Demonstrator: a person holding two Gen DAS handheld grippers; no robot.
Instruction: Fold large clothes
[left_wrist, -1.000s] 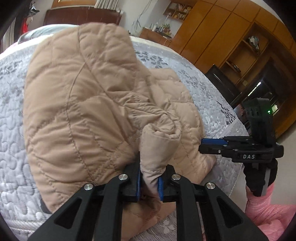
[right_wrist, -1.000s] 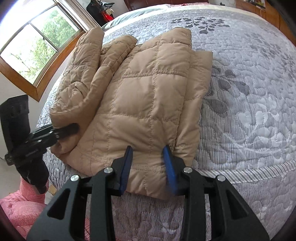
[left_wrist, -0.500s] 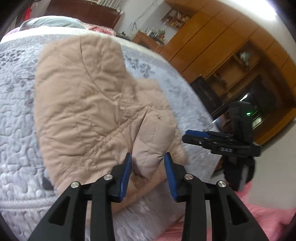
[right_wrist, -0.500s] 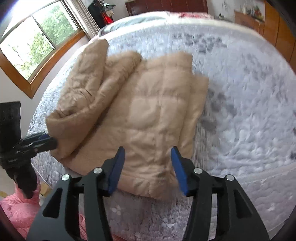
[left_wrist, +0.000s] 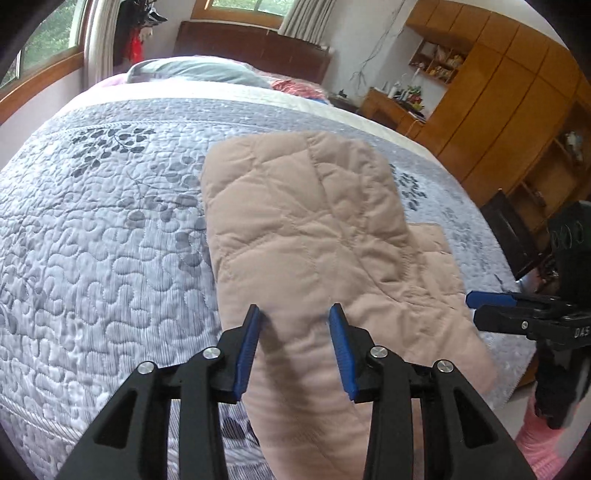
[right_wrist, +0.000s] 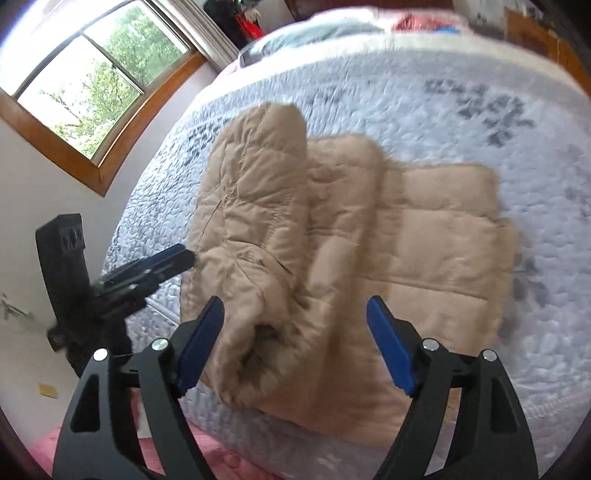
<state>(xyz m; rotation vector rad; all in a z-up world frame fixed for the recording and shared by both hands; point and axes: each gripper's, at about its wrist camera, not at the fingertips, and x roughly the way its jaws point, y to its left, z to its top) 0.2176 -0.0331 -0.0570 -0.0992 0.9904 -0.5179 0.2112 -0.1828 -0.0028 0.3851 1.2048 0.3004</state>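
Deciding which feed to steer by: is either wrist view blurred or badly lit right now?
Right wrist view: motion-smeared across the tan jacket and quilt; window blown out. Left wrist view: sharper, evenly lit, left claw shadowing the jacket. Fisheye bends both.

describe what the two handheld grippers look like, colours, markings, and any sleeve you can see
Both are matte black plastic with open triangular cutouts in the arms, silver round bolts at the joints and ribbed blue pads inside the fingers. The left gripper matches the right gripper. Seen side-on from the left camera, the right one carries white letters "DAS". The person's sleeve below it is pink.
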